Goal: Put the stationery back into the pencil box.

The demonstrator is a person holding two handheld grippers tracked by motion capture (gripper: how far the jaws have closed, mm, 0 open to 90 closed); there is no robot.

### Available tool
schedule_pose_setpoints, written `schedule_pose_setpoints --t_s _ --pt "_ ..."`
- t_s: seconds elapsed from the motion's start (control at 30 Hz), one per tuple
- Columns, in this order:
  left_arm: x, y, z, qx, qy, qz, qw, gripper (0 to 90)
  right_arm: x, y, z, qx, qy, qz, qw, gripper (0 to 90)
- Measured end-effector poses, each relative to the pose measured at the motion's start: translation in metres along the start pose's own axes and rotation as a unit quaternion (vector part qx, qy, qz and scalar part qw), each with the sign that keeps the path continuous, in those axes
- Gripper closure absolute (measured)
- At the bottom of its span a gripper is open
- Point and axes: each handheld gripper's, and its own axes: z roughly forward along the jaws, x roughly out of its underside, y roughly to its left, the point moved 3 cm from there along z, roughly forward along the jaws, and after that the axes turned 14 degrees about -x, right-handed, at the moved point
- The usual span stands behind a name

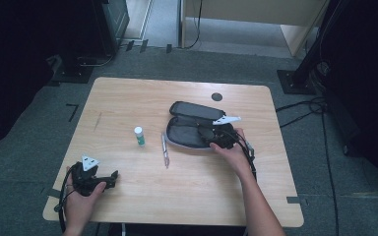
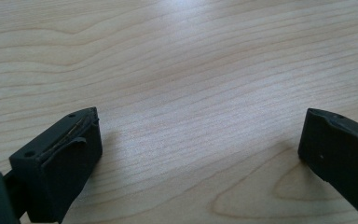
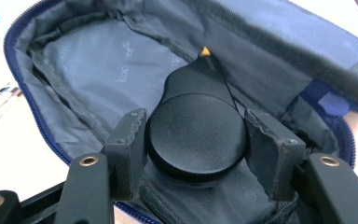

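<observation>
An open dark pencil case (image 1: 189, 129) with grey lining (image 3: 98, 70) lies right of the table's middle. My right gripper (image 1: 212, 136) reaches into it from the right. In the right gripper view its jaws (image 3: 196, 137) press on both sides of a round black teardrop-shaped object (image 3: 193, 93) with a small orange tip, held just inside the case. At the table's front left corner my left gripper (image 1: 112, 178) rests on the wood. Its jaws (image 2: 200, 140) stand wide open with bare tabletop between them.
A small white and green tube (image 1: 139, 136) stands upright left of the case, with a pen (image 1: 165, 150) lying between them. A dark round grommet (image 1: 217, 97) sits near the far edge of the wooden table (image 1: 128, 98). Dark stands and cables surround the table.
</observation>
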Motion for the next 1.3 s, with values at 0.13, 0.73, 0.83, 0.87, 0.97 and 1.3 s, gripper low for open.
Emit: schedule_pose_setpoints --t_s 0.13,0.73,0.83,0.87,0.97,1.3 --pt "0.000 0.000 0.000 0.000 0.000 0.000 1.0000 0.0 0.002 -0.002 0.000 0.006 0.004 0.009 0.9999 41.7" --pt "0.000 0.000 0.000 0.000 0.000 0.000 1.0000 0.0 0.000 0.006 -0.014 0.036 -0.012 0.012 0.9992 35.1" --pt "0.000 0.000 0.000 0.000 0.000 0.000 1.0000 0.0 -0.001 0.014 -0.018 0.037 -0.022 0.008 0.9990 35.2" --pt "0.000 0.000 0.000 0.000 0.000 0.000 1.0000 0.0 -0.001 0.016 -0.019 0.038 -0.025 0.008 0.9989 35.5" --pt "0.000 0.000 0.000 0.000 0.000 0.000 1.0000 0.0 -0.001 0.026 -0.023 0.034 -0.037 0.008 0.9987 37.5" --pt "0.000 0.000 0.000 0.000 0.000 0.000 1.0000 0.0 0.002 0.060 -0.029 0.012 -0.068 0.002 0.9976 47.6"
